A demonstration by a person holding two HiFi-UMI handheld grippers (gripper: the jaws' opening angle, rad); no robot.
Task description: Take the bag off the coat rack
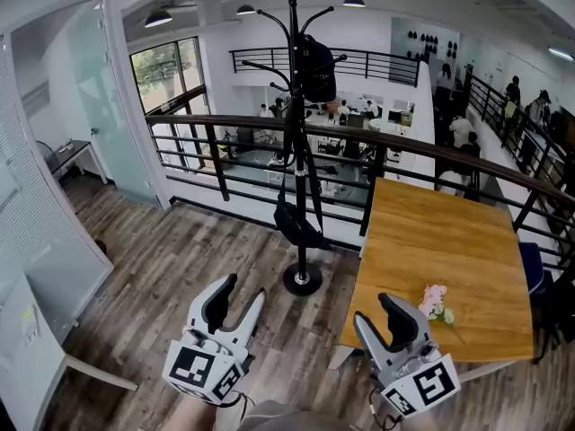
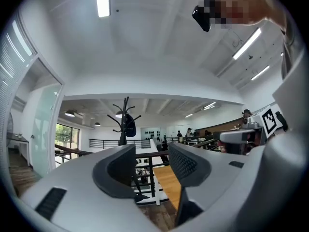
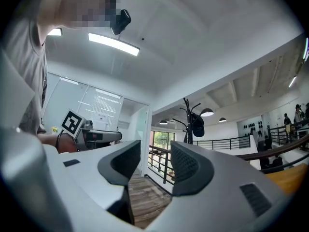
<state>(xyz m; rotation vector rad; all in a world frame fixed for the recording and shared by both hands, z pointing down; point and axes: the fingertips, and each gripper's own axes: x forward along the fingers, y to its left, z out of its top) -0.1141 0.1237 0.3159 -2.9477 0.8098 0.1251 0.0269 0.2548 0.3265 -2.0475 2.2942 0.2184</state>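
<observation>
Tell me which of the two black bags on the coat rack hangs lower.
The small bag on long straps, hanging low beside the coat rack pole. The other bag sits up among the hooks.

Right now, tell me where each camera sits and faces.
Head view: on the head, steeply down at coat rack, table; left gripper, right gripper show.
Left gripper view: on that gripper, along its open jaws, coat rack ahead; right gripper shows.
Right gripper view: on that gripper, along open jaws, coat rack ahead; left gripper shows.
Shared: the coat rack.
</observation>
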